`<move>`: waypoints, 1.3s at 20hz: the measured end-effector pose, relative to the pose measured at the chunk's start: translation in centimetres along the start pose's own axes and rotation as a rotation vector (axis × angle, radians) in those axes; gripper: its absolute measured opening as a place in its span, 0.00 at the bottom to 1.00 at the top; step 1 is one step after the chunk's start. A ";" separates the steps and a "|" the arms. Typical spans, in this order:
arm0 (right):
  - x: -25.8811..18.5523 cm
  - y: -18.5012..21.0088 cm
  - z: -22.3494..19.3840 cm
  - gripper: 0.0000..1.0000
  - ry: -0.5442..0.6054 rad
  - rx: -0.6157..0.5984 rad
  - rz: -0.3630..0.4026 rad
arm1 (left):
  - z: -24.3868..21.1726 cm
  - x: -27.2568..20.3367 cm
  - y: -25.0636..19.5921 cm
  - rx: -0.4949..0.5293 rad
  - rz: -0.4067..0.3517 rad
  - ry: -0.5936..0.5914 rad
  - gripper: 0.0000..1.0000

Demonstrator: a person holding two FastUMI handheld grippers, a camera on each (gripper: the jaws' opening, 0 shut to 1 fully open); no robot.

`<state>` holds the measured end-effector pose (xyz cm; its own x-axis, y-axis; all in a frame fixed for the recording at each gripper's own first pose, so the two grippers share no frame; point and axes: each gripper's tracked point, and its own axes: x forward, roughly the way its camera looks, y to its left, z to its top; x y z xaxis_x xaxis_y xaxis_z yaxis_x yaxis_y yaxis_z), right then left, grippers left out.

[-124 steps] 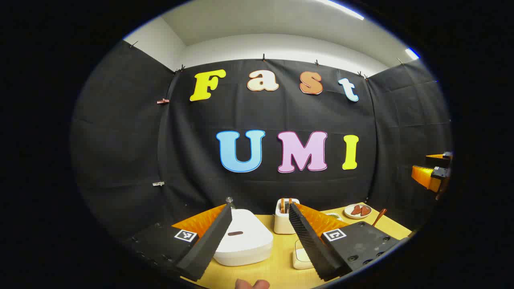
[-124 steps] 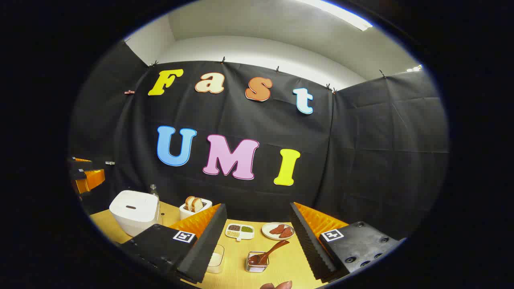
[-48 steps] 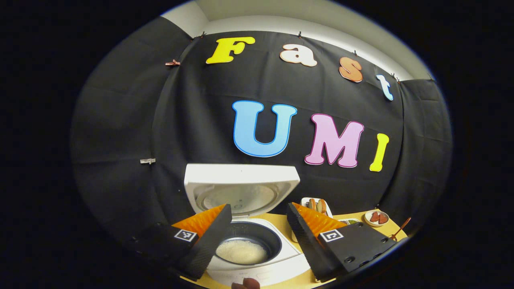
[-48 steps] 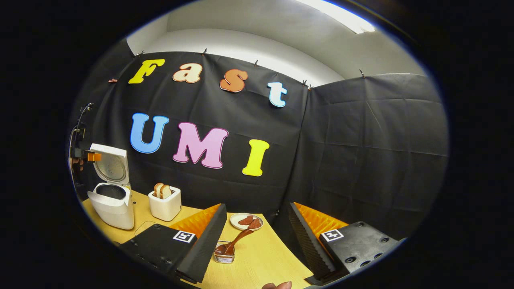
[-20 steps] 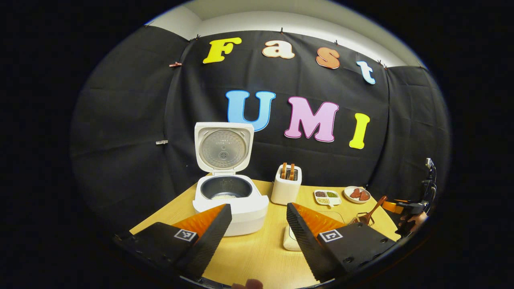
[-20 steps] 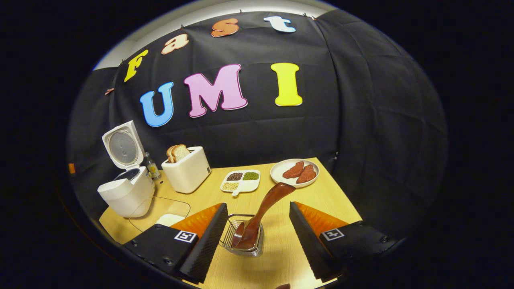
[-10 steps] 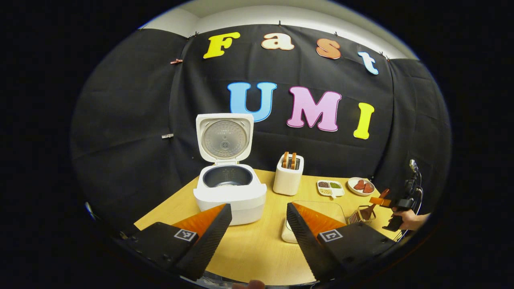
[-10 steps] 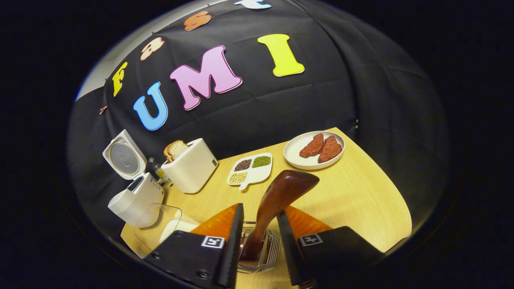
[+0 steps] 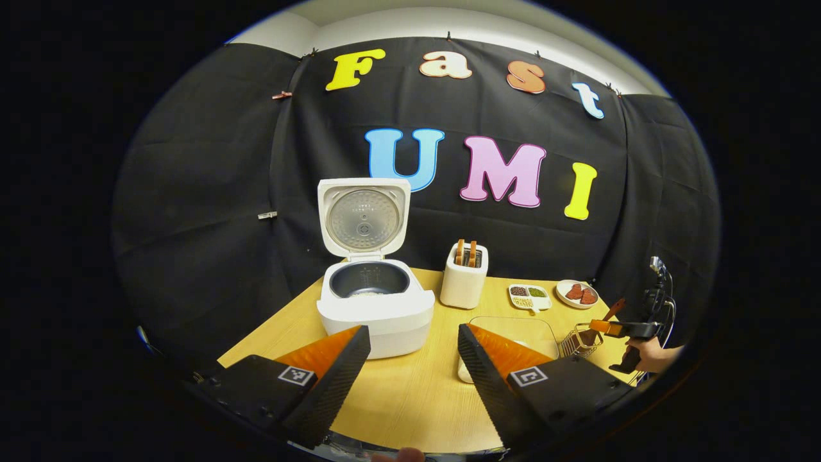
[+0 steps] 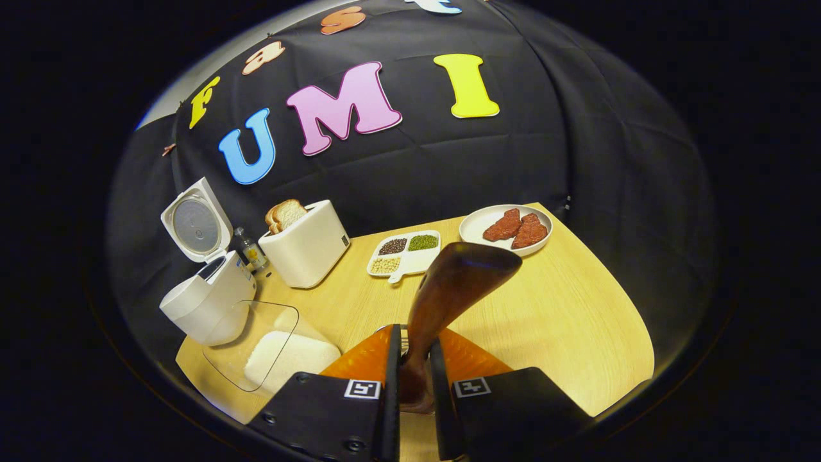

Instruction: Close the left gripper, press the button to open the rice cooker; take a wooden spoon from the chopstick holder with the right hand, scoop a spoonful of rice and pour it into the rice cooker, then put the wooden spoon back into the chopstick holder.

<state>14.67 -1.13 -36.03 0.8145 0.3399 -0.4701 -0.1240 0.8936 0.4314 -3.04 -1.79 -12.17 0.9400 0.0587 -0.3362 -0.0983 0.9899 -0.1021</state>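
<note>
Black cloth walls close in a pale wooden worktop [image 9: 410, 391] that carries the whole job. Ahead of the left claw [image 9: 410, 359], whose fingers stand apart and hold nothing, the rice cooker [image 9: 374, 308] sits with its lid upright and the dark inner pot showing, so the button press looks done. The right claw [image 10: 414, 378] has both fingers pressed on the handle of the wooden spoon [image 10: 449, 289], which rises straight ahead of it. In the left gripper view the right claw [image 9: 606, 327] sits at the wire chopstick holder [image 9: 580, 343], far off to the left claw's right; whether the bowl of the spoon has left the holder I cannot tell. Lifting out, scooping, pouring into the cooker and returning the spoon all appear left to do.

Rice lies in a clear container [image 10: 269, 350] to the right claw's left and close by, with the rice cooker [image 10: 205, 301] beyond it on the same side. A toaster [image 10: 308, 250] with bread stands ahead to the left, just beside the likely path from rice to cooker, and a small bottle [image 10: 247, 247] stands between toaster and cooker. A divided dish [image 10: 404, 253] of beans and a plate [image 10: 510, 228] of meat lie farther ahead, out of the way.
</note>
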 end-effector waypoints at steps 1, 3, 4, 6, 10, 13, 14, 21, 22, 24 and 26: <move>0.8 -0.3 -0.4 0.27 0.005 0.014 -0.003 | 0.1 -0.2 0.2 0.002 0.001 -0.002 0.95; -0.3 0.1 0.2 0.20 0.013 0.057 -0.001 | 0.0 -0.5 0.7 0.000 0.005 -0.006 0.95; -0.1 0.1 0.2 0.14 0.024 0.060 -0.008 | -0.1 -0.6 0.9 -0.005 0.005 -0.006 0.95; -0.6 0.1 1.1 0.14 0.016 0.061 -0.021 | -0.2 -1.0 1.1 -0.018 0.002 -0.005 0.95; -3.1 0.7 5.3 0.14 -0.068 0.072 -0.030 | -0.6 -1.4 1.7 -0.033 -0.015 -0.011 0.95; -4.9 2.1 7.5 0.14 -0.106 0.028 -0.029 | -0.5 -1.4 2.3 -0.044 -0.035 -0.023 0.95; -5.4 2.7 8.0 0.14 -0.115 0.008 -0.026 | -0.5 -1.5 2.4 -0.044 -0.044 -0.027 0.95; -7.4 11.9 10.3 0.13 -0.171 -0.073 0.063 | -0.6 -0.8 4.9 -0.044 -0.065 -0.025 0.95; -7.3 13.4 10.1 0.13 -0.170 -0.103 0.073 | -0.6 -0.7 5.0 -0.048 -0.068 -0.025 0.95; -6.6 16.1 8.9 0.13 -0.153 -0.172 0.095 | -0.6 -0.4 5.7 -0.051 -0.073 -0.020 0.94; -5.7 18.7 7.3 0.14 -0.124 -0.224 0.119 | -0.6 -0.1 6.3 -0.051 -0.075 -0.018 0.94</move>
<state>11.86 11.46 -19.62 0.8484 0.4198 -0.3226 -0.3335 0.8970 0.2901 -3.96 4.38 -13.31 0.9509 -0.0121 -0.3092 -0.0441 0.9837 -0.1741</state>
